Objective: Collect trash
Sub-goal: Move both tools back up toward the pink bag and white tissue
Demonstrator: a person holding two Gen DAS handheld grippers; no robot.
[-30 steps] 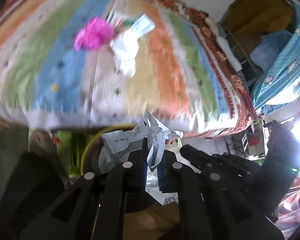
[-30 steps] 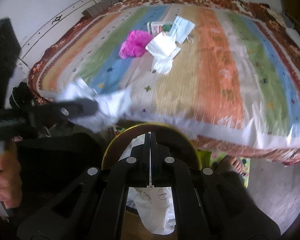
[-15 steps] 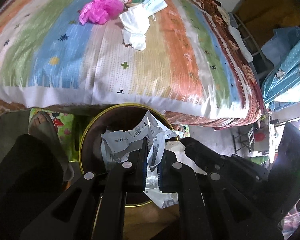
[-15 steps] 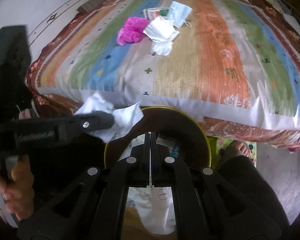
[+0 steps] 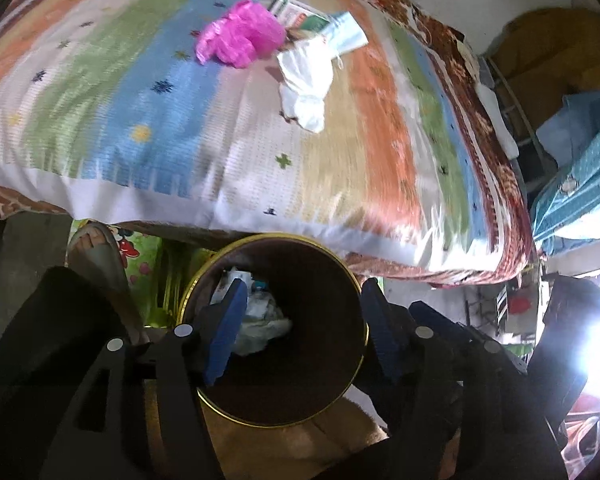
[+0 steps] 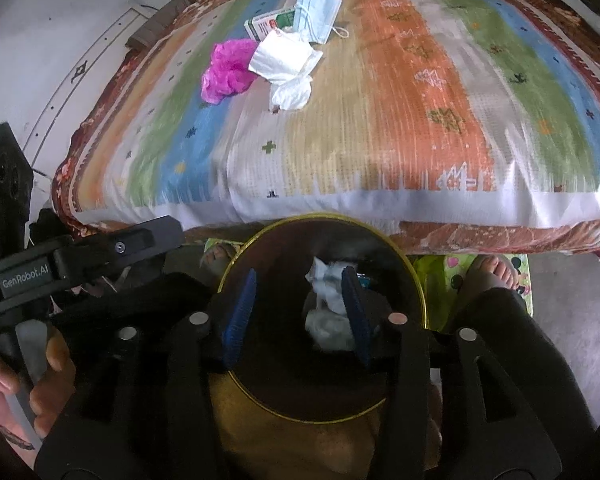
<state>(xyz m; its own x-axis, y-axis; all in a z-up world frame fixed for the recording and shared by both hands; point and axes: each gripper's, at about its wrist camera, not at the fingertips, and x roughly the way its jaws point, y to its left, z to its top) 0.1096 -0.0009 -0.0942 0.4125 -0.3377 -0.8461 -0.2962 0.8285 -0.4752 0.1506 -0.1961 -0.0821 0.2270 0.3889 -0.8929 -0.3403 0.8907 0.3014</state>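
A round dark bin with a gold rim (image 5: pixel 364 320) (image 6: pixel 418 292) stands below the bed's near edge, with crumpled paper (image 5: pixel 266 320) (image 6: pixel 328 300) lying inside it. My left gripper (image 5: pixel 302 328) hangs over the bin, its jaws opening with nothing between them. My right gripper (image 6: pixel 298 312) also hovers over the bin, jaws opening and empty. On the striped bedspread lie a pink plastic bag (image 5: pixel 240 34) (image 6: pixel 228 68), a white tissue (image 5: pixel 306 80) (image 6: pixel 288 68), a blue face mask (image 5: pixel 350 32) (image 6: pixel 316 16) and a small green and white box (image 5: pixel 298 14) (image 6: pixel 270 22).
The striped bedspread (image 5: pixel 160 120) (image 6: pixel 420 120) fills the upper half of both views. A person's bare feet (image 6: pixel 496 272) rest on a green patterned mat (image 6: pixel 440 276) beside the bin. Clothes and blue cloth (image 5: pixel 580 184) pile up at the right. The person's hand (image 6: pixel 4 384) holds the left gripper's handle.
Both grippers opened over the bin. The printed paper left the left gripper's jaws and the white bag left the right gripper's jaws; both now lie in the bin.
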